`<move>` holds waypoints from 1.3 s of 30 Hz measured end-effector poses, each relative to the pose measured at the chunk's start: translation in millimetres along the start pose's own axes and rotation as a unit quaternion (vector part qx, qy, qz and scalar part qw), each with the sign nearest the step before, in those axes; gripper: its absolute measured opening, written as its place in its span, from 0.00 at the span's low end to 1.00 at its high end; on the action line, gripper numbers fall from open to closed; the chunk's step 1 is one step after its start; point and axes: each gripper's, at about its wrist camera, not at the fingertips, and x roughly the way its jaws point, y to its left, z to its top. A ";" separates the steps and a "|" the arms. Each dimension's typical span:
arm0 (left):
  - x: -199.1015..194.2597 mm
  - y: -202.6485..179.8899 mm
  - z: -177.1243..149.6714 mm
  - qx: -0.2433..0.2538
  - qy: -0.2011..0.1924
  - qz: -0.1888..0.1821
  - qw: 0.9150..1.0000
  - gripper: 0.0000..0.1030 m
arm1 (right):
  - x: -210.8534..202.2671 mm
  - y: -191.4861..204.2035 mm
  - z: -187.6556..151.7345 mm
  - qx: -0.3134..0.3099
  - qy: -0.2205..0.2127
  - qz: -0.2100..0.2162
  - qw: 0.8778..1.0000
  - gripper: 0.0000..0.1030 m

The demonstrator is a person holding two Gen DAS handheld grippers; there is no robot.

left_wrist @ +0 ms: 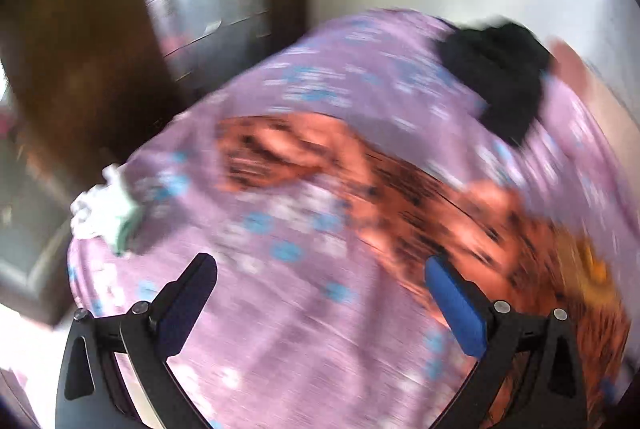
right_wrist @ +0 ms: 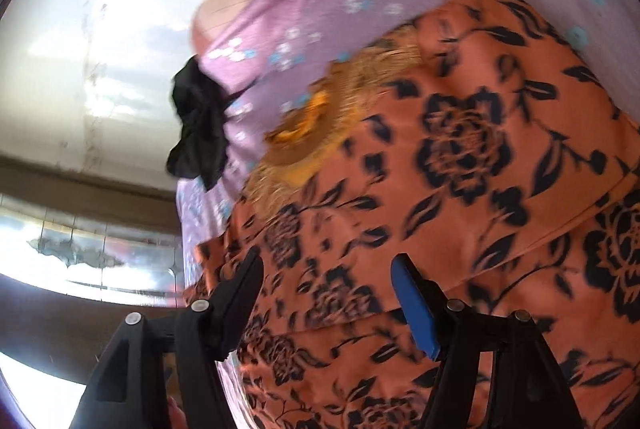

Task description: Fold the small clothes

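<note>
We see the orange garment (right_wrist: 460, 157), printed with dark flowers and leaves, spread over a lilac sheet (right_wrist: 304, 13) dotted with small blue and white flowers. From the right wrist view it fills the space ahead of and beneath the right tongs (right_wrist: 326, 269), running off to their right, with a fold line crossing it just beyond the blue pad. The right tongs stand apart over the cloth, nothing pressed between the 2 fingers. A yellow, straw-coloured patch (right_wrist: 320, 133) lies on the garment's far edge, ahead of these tongs and slightly left.

In the left wrist view, heavily blurred, the same orange garment (left_wrist: 400, 189) lies ahead and to the right of the left tongs (left_wrist: 320, 265), which also stand wide apart above bare lilac sheet (left_wrist: 280, 329), gripping nothing.

A crumpled black garment (left_wrist: 500, 81) sits on the sheet far ahead and to the right of the left tongs; from the right tongs it is ahead and to the left, at the sheet's edge. A white and pale green cloth (left_wrist: 106, 209) rests at the sheet's edge, left of the left tongs.
</note>
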 end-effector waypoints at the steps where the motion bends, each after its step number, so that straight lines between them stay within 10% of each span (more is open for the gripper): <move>1: 6.9 19.2 11.1 -0.027 0.006 0.002 1.000 1.00 | 0.6 4.9 -3.7 -0.009 0.000 -0.002 1.000 0.68; 6: 51.4 93.9 32.9 -0.171 0.040 -0.015 0.984 0.96 | 18.9 23.9 -16.9 -0.053 0.019 -0.011 0.998 0.68; 9: 78.5 111.7 29.1 -0.238 0.053 -0.053 0.968 0.71 | 26.5 23.3 -16.9 -0.052 0.023 -0.014 0.998 0.68; 18: 124.6 93.4 36.1 -0.257 0.055 -0.084 0.961 0.68 | 43.0 17.4 -13.8 -0.055 0.030 -0.040 0.997 0.68; 22: 136.8 85.0 47.5 -0.229 0.034 -0.079 0.970 0.67 | 48.8 15.8 -13.5 -0.057 0.035 -0.048 0.997 0.68; 28: 148.3 90.5 67.3 -0.200 0.042 -0.071 0.976 0.08 | 54.4 15.2 -11.5 -0.059 0.034 -0.055 0.996 0.68; 39: 19.8 63.9 128.2 -0.060 -0.072 -0.098 0.991 0.07 | 40.5 17.1 -6.2 -0.052 0.011 -0.042 0.998 0.68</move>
